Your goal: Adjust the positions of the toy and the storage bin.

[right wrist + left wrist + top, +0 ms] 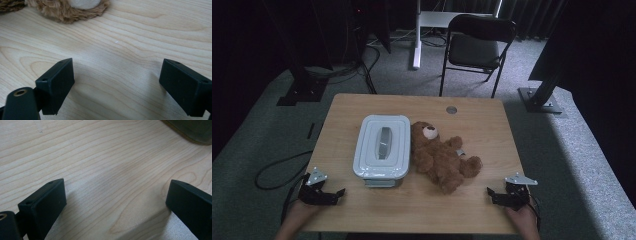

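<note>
Nearest the person, both grippers rested low at the front edge of the wooden surface [472, 210], one at each corner, as if parked there to leave the middle free before any reach began. The left gripper [332, 195] had its jaws spread wide with nothing between them, and so did the right gripper [494, 195]; neither touched anything but sat just above the wood. Between them and a little farther back lay the brown teddy bear [439, 155], stretched on its back with its head pointing away and its feet toward the right gripper, close against the right wall of the white lidded box [382, 145]. I judged the bear was meant for that box, whose lid was on, its grey handle lying along the top. The right gripper view gave the fur and pale sole of the bear's foot [75, 7] near its open jaws, a closeness the high view flattened. The left gripper view caught a dark corner of the box [195, 130]. Beyond the surface stood a black folding chair [477, 47].
</note>
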{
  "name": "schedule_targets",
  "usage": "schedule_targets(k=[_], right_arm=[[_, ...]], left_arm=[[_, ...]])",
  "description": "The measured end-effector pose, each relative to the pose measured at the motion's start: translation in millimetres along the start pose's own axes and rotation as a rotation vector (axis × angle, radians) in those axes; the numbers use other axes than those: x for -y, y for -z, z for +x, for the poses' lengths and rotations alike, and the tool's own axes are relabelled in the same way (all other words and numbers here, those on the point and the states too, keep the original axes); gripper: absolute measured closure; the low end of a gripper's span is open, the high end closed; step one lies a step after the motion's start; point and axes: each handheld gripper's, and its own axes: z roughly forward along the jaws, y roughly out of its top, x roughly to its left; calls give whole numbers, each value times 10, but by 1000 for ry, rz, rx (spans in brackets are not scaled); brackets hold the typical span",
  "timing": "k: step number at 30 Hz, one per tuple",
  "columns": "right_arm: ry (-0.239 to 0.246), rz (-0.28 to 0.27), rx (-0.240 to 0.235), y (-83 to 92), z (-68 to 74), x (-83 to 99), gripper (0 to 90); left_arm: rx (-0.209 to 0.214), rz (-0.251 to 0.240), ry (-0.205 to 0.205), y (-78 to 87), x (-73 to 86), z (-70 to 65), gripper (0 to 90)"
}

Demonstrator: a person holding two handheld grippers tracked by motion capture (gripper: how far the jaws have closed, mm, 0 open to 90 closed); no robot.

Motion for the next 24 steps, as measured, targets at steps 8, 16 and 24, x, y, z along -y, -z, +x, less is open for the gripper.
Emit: schedule_targets(k=[8, 16, 24], right_arm=[[8, 0, -7, 9, -2, 8, 118], [-3, -1, 4, 15, 0, 15, 117], [9, 16, -7, 26, 12, 5, 118]], left_arm=[[-7, -1, 10, 0, 1, -2, 36], [-15, 0, 19, 4, 5, -2, 36], [-13, 0, 17, 3, 2, 4, 35]])
